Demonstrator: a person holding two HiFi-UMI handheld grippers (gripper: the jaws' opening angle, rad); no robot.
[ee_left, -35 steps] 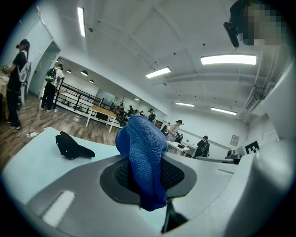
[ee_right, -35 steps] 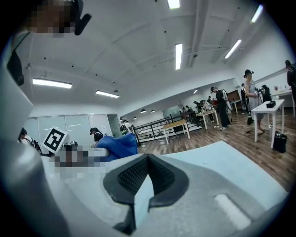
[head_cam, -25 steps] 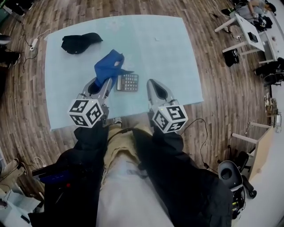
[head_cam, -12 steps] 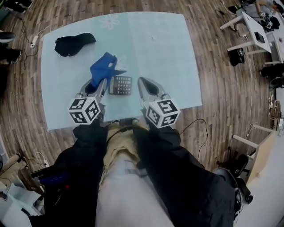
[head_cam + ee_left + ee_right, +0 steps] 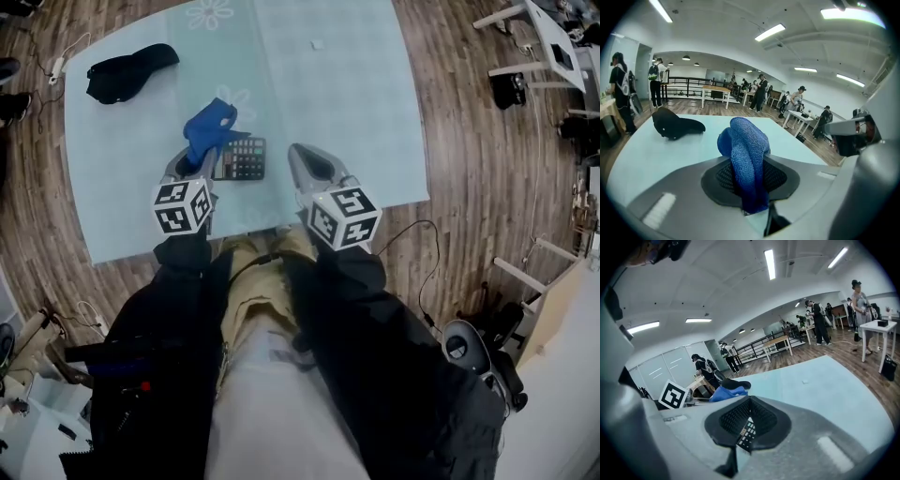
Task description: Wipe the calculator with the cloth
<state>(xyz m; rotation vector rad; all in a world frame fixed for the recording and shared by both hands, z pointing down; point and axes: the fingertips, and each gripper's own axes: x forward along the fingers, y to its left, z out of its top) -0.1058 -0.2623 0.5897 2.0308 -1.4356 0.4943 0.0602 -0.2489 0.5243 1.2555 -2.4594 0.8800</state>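
Observation:
The dark calculator (image 5: 242,157) lies flat on the pale blue table (image 5: 356,112), near its front edge. My left gripper (image 5: 199,156) is shut on the blue cloth (image 5: 208,126), which is bunched up at the calculator's left end and touches its far left corner. In the left gripper view the cloth (image 5: 746,159) stands up between the jaws and hides their tips. My right gripper (image 5: 294,152) hovers just right of the calculator, jaws together and empty. Its own view shows calculator keys (image 5: 746,431) through the slit under the jaws.
A black cap (image 5: 127,70) lies at the table's far left; it also shows in the left gripper view (image 5: 675,124). A small white scrap (image 5: 317,44) sits far back. The table's front edge (image 5: 253,225) runs just behind both grippers. White desks (image 5: 544,47) stand at the right.
The left gripper has brought the cloth down to the calculator's left end, and the cloth now sits bunched tighter. The right gripper stays just right of the calculator.

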